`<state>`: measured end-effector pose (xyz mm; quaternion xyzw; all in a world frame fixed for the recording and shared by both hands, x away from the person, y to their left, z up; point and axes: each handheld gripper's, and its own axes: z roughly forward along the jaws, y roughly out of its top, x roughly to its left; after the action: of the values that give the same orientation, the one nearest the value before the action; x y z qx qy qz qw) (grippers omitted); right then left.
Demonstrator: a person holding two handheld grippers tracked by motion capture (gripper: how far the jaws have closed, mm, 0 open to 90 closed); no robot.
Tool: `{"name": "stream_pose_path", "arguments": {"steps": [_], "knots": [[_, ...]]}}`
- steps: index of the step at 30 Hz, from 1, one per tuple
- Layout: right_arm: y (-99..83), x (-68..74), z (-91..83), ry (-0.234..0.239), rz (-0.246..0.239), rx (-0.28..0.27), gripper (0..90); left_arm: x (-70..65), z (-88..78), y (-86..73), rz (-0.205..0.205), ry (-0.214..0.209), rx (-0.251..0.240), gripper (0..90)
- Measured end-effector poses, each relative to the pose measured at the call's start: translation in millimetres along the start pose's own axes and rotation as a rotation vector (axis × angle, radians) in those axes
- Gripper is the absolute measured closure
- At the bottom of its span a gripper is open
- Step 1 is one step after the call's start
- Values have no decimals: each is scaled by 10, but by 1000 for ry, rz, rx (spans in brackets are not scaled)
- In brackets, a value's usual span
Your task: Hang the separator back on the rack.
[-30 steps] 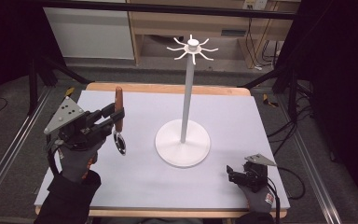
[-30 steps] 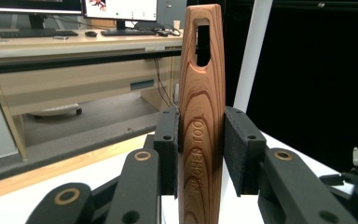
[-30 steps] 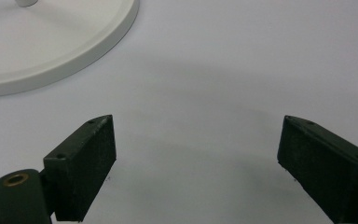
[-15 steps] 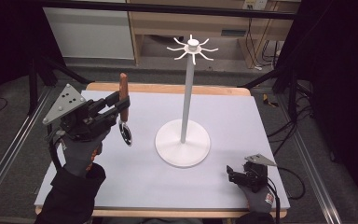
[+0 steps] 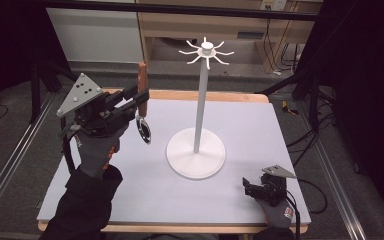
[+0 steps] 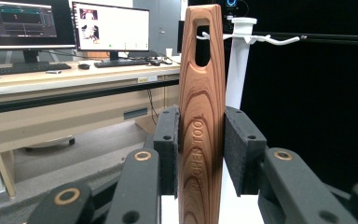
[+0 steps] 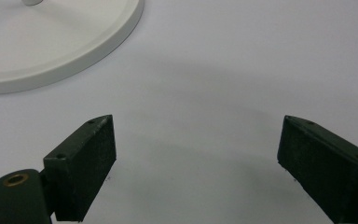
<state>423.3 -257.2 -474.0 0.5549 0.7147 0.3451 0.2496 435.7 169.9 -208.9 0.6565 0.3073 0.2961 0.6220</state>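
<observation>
A kitchen tool with a wooden handle (image 5: 142,90) and a dark round head (image 5: 143,130) hangs upright above the left of the table, and my left gripper (image 5: 139,102) is shut on the handle. In the left gripper view both pads press the handle (image 6: 201,121), whose slotted top end is level with the hooks (image 6: 279,40) of the white stand behind it. The white stand (image 5: 200,100) rises from a round base (image 5: 196,155) at mid-table, with a ring of hooks (image 5: 206,52) on top. My right gripper (image 5: 252,187) rests low at the front right, open with nothing between its fingers (image 7: 81,163).
The pale table top (image 5: 260,130) has free room around the stand's base (image 7: 51,46). Metal rails run along both sides of the table. A desk with monitors (image 6: 109,25) stands behind, seen in the left gripper view.
My left gripper has lifted the tool higher and carried it a little toward the stand. The right gripper has stayed in place.
</observation>
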Motion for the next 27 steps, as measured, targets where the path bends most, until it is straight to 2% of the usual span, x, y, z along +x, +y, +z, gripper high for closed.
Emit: {"name": "stream_pose_path", "arguments": {"steps": [7,13,17,21,22,27], "knots": [[0,0,2,2,-1,2,118,-30,73,85,2,-6,-4,677],[1,3,6,1,-1,4,117,-54,143,96,3,-15,2,677],[1,-4,5,2,-7,0,118,-108,228,120,10,-24,12,677],[1,-5,5,3,-7,0,117,-154,265,137,0,-37,20,677],[1,-6,6,3,-7,0,118,-174,293,151,15,-36,15,677],[2,-8,3,3,-6,0,118,-212,345,167,18,-44,16,677]]}}
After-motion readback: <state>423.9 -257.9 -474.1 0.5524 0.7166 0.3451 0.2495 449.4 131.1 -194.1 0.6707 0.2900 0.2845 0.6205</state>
